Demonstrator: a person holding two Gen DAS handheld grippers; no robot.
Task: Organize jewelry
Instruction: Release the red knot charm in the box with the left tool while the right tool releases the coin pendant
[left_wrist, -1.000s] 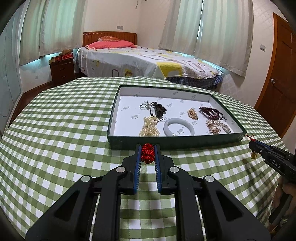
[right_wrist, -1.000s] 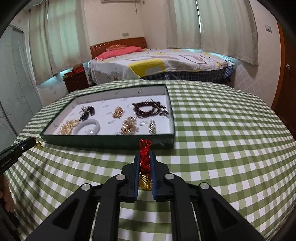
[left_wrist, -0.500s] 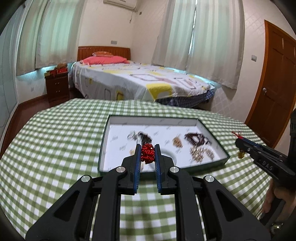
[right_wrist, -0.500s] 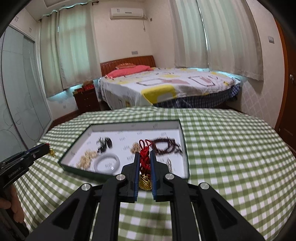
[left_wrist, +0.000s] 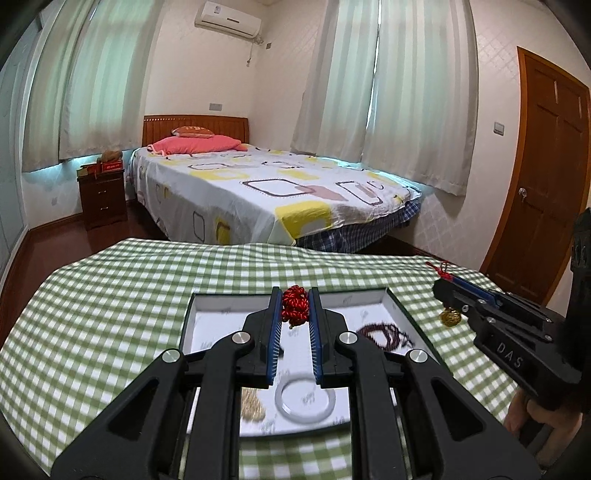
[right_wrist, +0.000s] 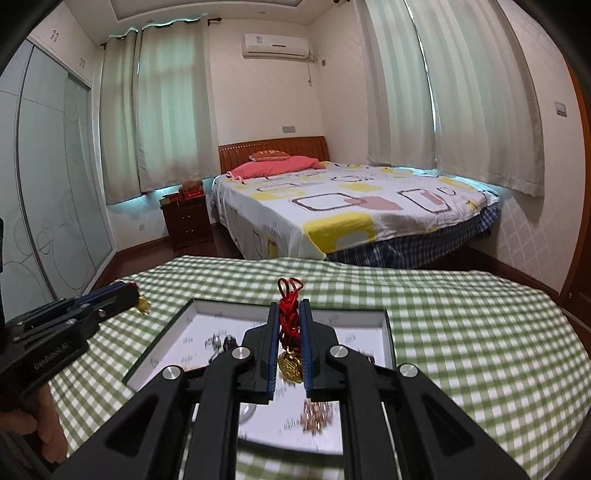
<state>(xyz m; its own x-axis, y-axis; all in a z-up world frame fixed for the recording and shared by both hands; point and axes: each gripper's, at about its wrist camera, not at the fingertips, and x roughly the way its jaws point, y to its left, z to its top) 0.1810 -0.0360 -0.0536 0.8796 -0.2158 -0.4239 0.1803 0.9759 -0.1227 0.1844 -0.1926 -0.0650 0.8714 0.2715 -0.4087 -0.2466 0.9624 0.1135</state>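
Above the near edge of the jewelry tray (left_wrist: 399, 306), on the green checked tablecloth (left_wrist: 110, 317), both grippers hung side by side. Left gripper (left_wrist: 295, 308): jaws pinched together on a red knotted cord (left_wrist: 294, 305), the knot bunched at the fingertips. Right gripper (right_wrist: 289, 321): jaws likewise clamped on a second red knotted cord (right_wrist: 288, 314), its loops sticking out past the tips and a gold pendant (right_wrist: 290, 365) dangling below, between the fingers. Inside the tray, blurred: a pale bangle (left_wrist: 305, 400) near the front, gold beads (left_wrist: 252, 404) to its left, a dark bead bracelet (left_wrist: 384, 334) farther right. A bed (right_wrist: 351, 206) stood beyond the table.
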